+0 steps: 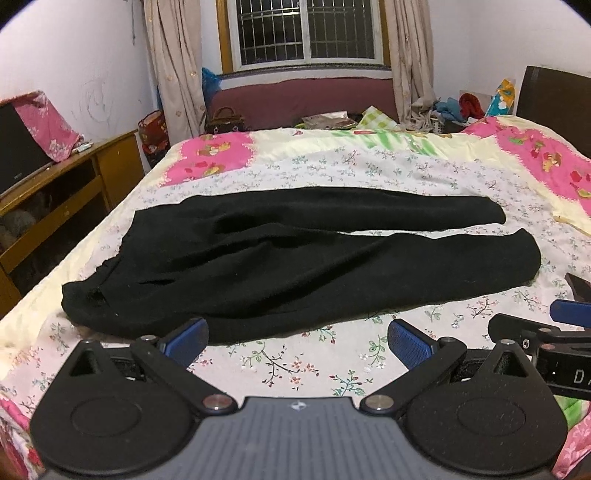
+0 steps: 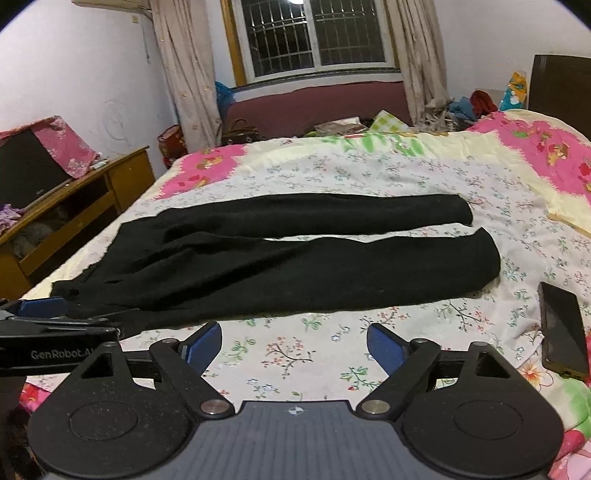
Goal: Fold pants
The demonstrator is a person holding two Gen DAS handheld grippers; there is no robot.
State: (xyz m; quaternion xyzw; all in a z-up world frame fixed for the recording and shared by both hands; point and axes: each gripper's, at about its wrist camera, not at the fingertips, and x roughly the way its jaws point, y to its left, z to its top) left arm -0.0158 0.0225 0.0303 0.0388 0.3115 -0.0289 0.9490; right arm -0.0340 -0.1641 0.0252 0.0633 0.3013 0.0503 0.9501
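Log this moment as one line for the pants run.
stage: pre-grasp | black pants: flat, unfolded on bed | left gripper: open, empty | right gripper: open, empty

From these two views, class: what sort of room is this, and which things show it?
Most likely a home bedroom: a bed under a floral sheet, curtains beside a barred window, and a wooden cabinet.
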